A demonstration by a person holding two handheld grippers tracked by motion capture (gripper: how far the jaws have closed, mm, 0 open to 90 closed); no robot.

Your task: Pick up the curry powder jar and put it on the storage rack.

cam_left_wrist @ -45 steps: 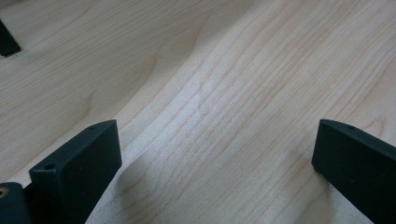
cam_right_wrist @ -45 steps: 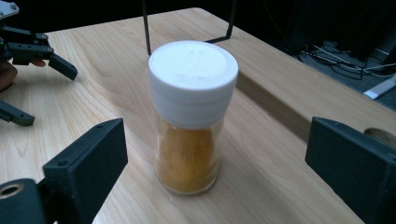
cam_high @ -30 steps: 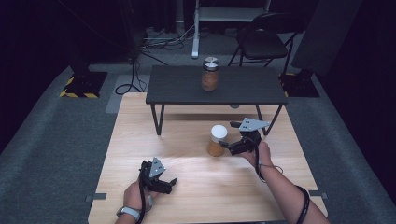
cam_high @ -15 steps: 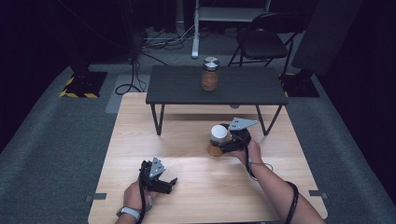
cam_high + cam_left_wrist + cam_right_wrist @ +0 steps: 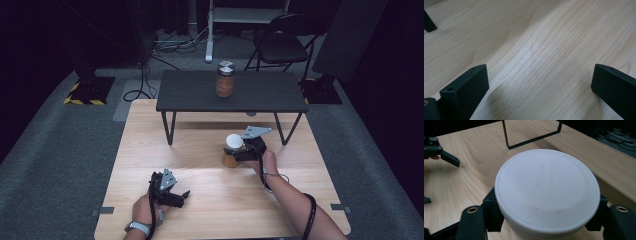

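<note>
While the left gripper [image 5: 172, 192] rests spread and empty near the black side table [image 5: 190, 92], the right gripper [image 5: 239, 152] clamps the white-lidded jar [image 5: 232, 150] just before it — apparently for lifting.

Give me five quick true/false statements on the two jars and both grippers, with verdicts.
1. The white-lidded jar stands on the wooden table. True.
2. The right gripper has its jaws on either side of that jar, just under the lid. True.
3. The left gripper holds a jar. False: its jaws stand apart over bare wood with nothing between them.
4. The silver-lidded jar lies on its side on the floor. False: it stands upright on the black side table.
5. Both jars sit on the same surface. False: one is on the wooden table, the other on the black side table.
</note>
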